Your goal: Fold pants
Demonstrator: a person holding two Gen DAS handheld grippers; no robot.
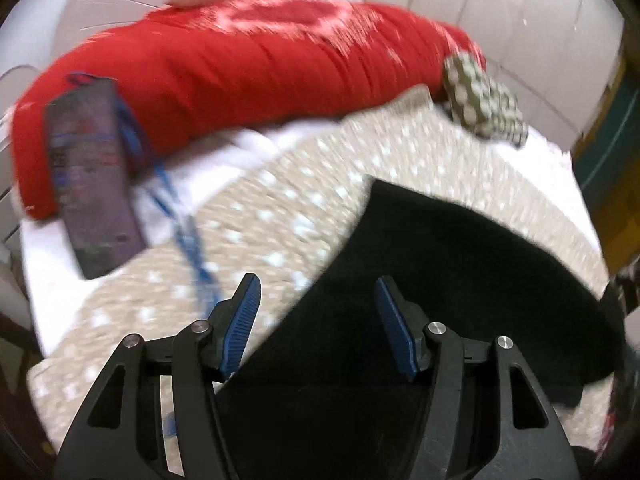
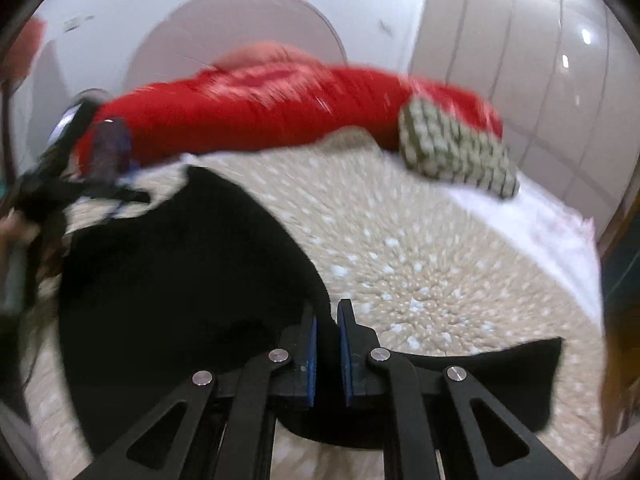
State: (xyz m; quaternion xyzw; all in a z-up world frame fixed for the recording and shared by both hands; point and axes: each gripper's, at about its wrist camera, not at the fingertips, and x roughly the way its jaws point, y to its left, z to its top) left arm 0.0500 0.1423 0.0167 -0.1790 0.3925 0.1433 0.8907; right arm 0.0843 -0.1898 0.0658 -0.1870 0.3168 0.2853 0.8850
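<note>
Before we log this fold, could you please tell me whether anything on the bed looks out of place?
A purple packet with a blue cord lies on the bedding beside the black pants, its cord trailing close to their edge.

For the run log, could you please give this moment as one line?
task: fold pants | left gripper: open above black pants | right gripper: shut on pants edge | surface: beige dotted blanket
</note>
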